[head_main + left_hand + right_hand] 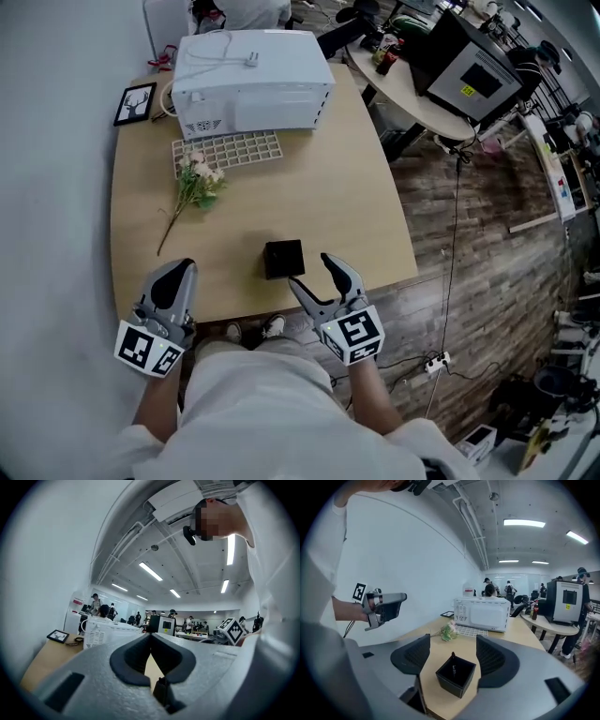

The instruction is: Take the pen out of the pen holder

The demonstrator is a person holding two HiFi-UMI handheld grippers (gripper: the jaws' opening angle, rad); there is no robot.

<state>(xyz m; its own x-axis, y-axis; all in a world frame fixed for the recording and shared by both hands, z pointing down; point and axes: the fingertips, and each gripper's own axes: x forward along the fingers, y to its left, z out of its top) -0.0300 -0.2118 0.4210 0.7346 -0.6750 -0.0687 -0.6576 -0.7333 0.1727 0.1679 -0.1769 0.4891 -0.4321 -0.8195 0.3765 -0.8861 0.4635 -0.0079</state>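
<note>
Hovering near the front edge of the wooden table (309, 197), the right gripper (312, 272) has its jaws spread wide with nothing clamped. In the right gripper view the black pen holder (456, 674) stands on the table just ahead, framed by the two pads but clear of them. The pen (453, 663) stands inside the holder, a thin dark stick barely showing against the black walls; in the head view it cannot be made out at all. The left gripper (180, 270) is at the table's near left corner, jaws closed together and empty. In its own view its grey body hides most of the tabletop.
</note>
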